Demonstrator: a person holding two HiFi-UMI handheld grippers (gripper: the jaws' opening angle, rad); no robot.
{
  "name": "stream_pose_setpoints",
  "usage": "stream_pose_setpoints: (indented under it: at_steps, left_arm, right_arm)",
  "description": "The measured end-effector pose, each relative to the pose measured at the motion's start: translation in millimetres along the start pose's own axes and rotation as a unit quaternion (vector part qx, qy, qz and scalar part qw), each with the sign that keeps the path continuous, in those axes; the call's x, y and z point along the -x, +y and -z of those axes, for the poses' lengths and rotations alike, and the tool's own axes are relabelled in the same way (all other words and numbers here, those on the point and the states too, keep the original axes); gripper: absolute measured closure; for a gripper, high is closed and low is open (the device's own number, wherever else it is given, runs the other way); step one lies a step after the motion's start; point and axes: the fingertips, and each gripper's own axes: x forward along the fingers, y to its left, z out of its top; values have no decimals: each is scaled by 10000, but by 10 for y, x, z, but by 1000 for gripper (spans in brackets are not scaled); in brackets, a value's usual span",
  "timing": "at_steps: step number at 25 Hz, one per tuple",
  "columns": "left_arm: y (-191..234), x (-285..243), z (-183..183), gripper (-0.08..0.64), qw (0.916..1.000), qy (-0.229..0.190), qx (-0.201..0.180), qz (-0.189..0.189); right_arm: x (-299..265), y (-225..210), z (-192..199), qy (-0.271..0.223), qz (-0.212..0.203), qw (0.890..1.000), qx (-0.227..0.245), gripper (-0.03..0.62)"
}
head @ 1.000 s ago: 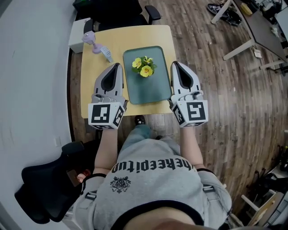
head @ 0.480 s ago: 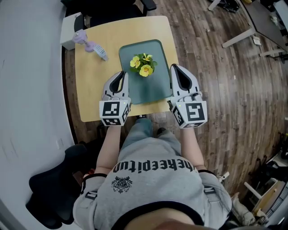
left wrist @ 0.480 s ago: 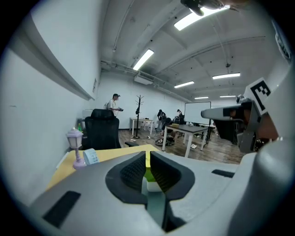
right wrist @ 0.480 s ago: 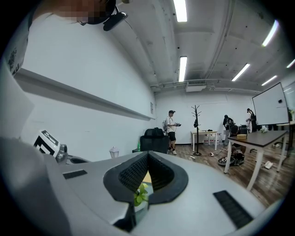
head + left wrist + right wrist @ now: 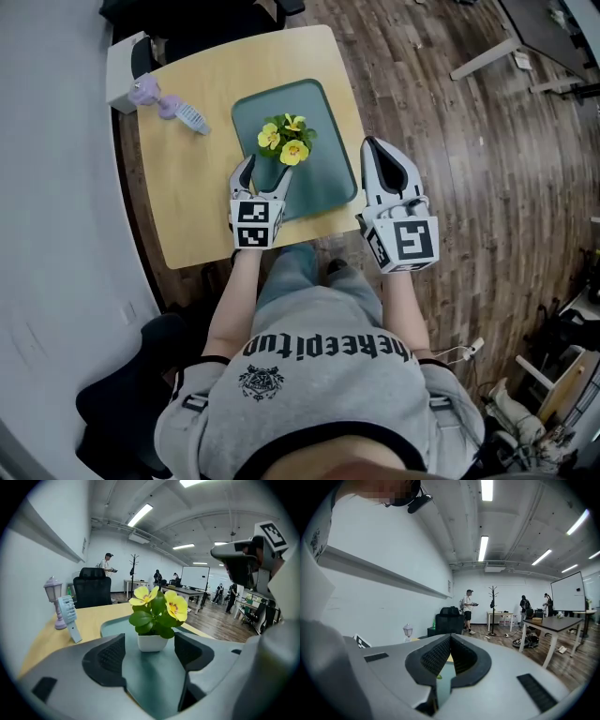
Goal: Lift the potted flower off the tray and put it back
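A small white pot with yellow flowers and green leaves stands on the teal tray, which lies on the yellow table. My left gripper is low over the tray's near end. Its jaws have just been opening and stand wide, with nothing between the pads. In the left gripper view the pot sits just beyond the fingertips, in line with the gap and untouched. My right gripper hangs shut and empty past the table's right edge, beside the tray. The right gripper view shows its pads meeting at the tip.
A purple lamp ornament and a small hand fan stand on the table's far left; both show in the left gripper view, lamp and fan. A black chair is behind the table. Wooden floor lies to the right.
My left gripper has sunk from above the table's left side to the tray, in front of the pot, and its jaws went from shut to wide open. The right gripper dropped slightly.
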Motion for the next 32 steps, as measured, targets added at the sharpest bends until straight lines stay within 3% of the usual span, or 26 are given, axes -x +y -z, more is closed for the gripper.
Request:
stream_pose_setpoints:
  at_steps: [9, 20, 32]
  left_arm:
    - [-57, -449, 246, 216, 9981, 564, -237, 34]
    - [-49, -770, 269, 212, 9977, 668, -107, -4]
    - [-37, -775, 202, 229, 9986, 516, -124, -46]
  right_arm:
    - [41, -218, 40, 119, 337, 9994, 13, 589]
    - [52, -377, 87, 251, 613, 9978, 5, 589]
    - [86, -356, 100, 254, 626, 9977, 29, 589]
